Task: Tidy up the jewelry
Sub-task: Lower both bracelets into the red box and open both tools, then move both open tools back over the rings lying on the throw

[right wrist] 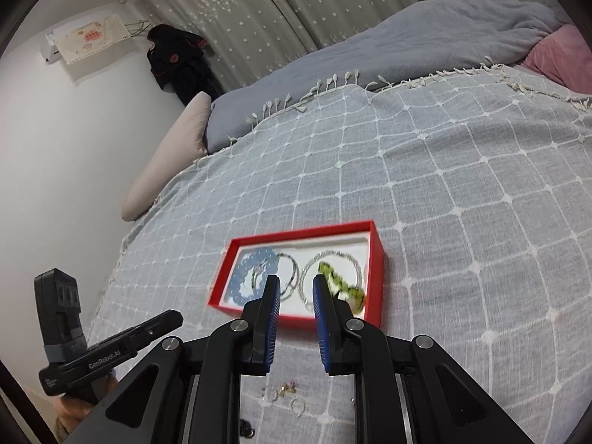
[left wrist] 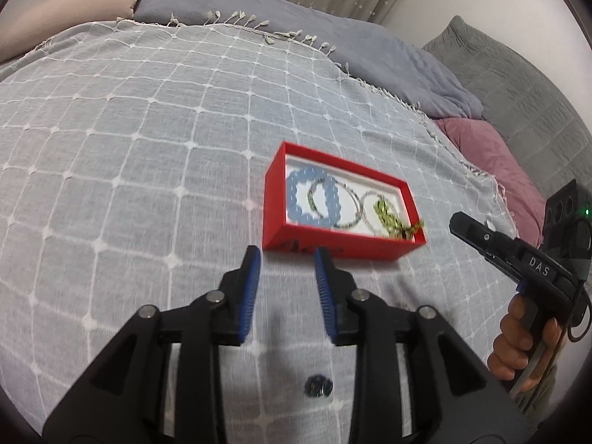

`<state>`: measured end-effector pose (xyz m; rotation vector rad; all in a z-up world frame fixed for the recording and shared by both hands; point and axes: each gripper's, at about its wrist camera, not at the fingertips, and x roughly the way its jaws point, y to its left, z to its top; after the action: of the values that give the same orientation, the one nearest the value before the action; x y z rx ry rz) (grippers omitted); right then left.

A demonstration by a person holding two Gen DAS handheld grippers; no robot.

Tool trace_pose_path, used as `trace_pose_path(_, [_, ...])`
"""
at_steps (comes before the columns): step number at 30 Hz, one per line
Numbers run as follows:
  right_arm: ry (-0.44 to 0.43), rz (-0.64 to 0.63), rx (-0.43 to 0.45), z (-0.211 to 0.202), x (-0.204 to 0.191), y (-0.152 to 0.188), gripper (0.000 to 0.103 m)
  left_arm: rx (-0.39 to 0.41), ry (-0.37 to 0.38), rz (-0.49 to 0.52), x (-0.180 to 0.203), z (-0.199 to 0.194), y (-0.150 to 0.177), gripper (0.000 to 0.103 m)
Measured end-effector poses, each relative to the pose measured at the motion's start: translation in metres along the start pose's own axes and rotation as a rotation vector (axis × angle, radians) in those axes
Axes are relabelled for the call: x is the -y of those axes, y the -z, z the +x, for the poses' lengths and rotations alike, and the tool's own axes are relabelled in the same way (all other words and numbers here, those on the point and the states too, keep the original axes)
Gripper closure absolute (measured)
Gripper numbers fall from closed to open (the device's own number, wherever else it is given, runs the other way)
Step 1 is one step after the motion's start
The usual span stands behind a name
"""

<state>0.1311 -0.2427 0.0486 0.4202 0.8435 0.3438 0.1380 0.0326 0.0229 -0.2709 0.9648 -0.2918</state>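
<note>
A red box [left wrist: 325,246] with a white lining lies on the grey checked bedspread [left wrist: 129,170]. It holds a blue bead bracelet [left wrist: 296,199], a dark thin bracelet [left wrist: 349,199], a silver chain [left wrist: 366,218] and a green bead bracelet [left wrist: 386,214] that hangs over the rim. My left gripper [left wrist: 286,255] is open and empty just in front of the box. My right gripper [right wrist: 296,281] is open and empty above the box's [right wrist: 375,259] near edge. Small rings [right wrist: 285,396] lie on the bedspread beneath it. A dark bead piece [left wrist: 317,385] lies under the left gripper.
A grey-blue blanket [left wrist: 296,14], a beige pillow [right wrist: 174,155] and a pink pillow [left wrist: 492,155] lie at the back of the bed. A white wall [right wrist: 74,148] bounds the bed's left side. The right gripper's body [left wrist: 518,259] shows at the right of the left wrist view.
</note>
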Motion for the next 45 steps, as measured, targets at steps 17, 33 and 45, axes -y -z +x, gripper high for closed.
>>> trace_pose_path(17, [0.084, 0.006, -0.078, -0.025, 0.016, 0.055, 0.063, -0.097, -0.027, 0.035, 0.009, 0.008, 0.061, 0.063])
trace_pose_path(33, [0.148, 0.019, -0.160, -0.005, 0.027, 0.063, 0.062, -0.172, -0.050, 0.074, 0.017, 0.020, 0.076, 0.055])
trace_pose_path(45, [0.158, 0.000, -0.192, 0.008, 0.026, 0.070, 0.062, -0.211, -0.050, 0.148, 0.033, 0.028, 0.089, 0.055])
